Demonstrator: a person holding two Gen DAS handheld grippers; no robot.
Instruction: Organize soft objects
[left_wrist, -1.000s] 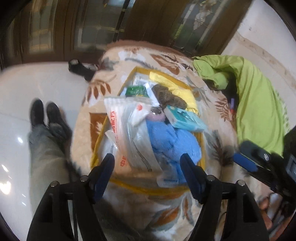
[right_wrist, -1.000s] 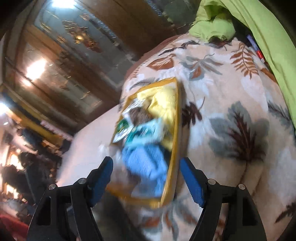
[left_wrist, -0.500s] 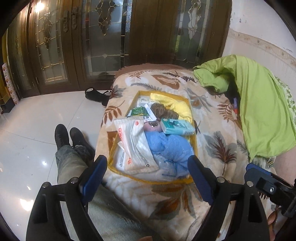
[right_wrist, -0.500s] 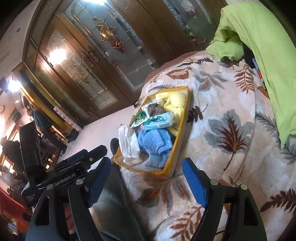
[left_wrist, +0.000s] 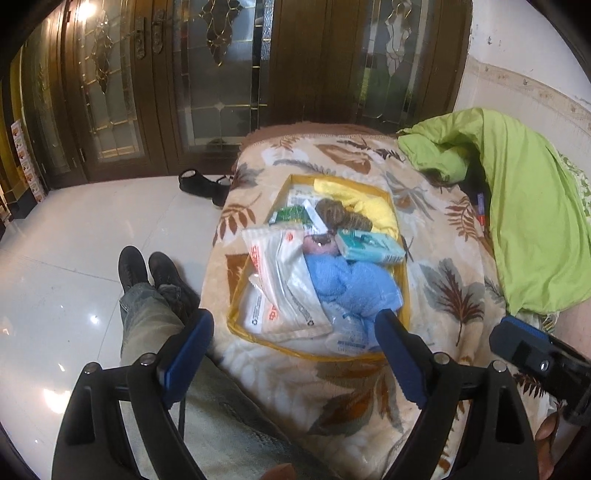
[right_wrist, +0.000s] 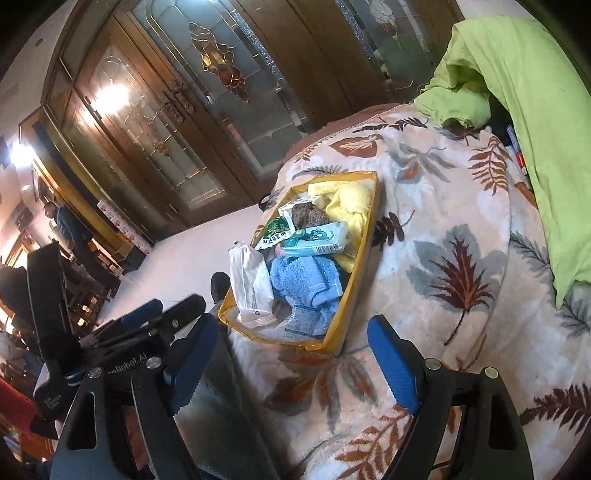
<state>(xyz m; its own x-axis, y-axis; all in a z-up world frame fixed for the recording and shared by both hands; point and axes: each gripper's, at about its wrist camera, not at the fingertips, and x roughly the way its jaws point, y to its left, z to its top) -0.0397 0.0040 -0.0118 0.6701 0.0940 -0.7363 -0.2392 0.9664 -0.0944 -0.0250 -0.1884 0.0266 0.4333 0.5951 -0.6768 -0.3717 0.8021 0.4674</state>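
- On the bed's leaf-print blanket (left_wrist: 436, 266) sits a yellow-edged bag (left_wrist: 402, 295), packed with a blue towel (left_wrist: 354, 280), yellow cloth (left_wrist: 373, 210), tissue pack (left_wrist: 369, 245) and white packets (left_wrist: 284, 280)
- Left hand-held gripper (left_wrist: 295, 354) and right hand-held gripper (right_wrist: 291, 362) hover wide apart, empty, near the bag's front
- White packets seem to overhang the bed-edge side; a nudge could spill them to the floor
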